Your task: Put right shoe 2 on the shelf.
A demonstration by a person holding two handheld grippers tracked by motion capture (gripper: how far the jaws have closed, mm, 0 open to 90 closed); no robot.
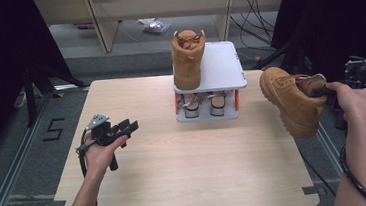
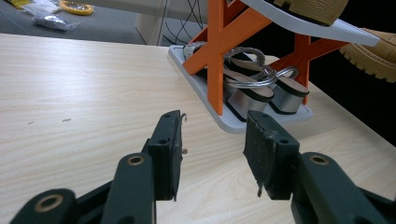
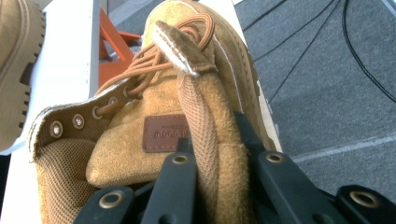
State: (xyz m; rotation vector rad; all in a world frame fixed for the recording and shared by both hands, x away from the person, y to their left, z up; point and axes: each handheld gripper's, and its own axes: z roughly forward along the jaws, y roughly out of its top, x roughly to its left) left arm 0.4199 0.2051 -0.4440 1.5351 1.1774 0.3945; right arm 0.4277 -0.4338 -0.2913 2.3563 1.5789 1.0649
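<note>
The right gripper (image 1: 328, 90) is gripping the boot (image 1: 291, 101) by its collar, toe pointing toward the rack (image 1: 223, 69), brown label unreadable, while the left gripper (image 1: 125, 129) is hovering open-jawed.

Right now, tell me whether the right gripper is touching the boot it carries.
Touching. The right gripper view shows the right gripper with its jaws clamped on the boot collar's rear edge.

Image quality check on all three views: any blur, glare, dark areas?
High view: soft overall, both side edges black, table evenly lit with no glare. Left gripper view: jaws sharp, shoe rack fairly clear, backdrop at right black. Right gripper view: held boot close and sharp, white shelf at left washed out.
</note>
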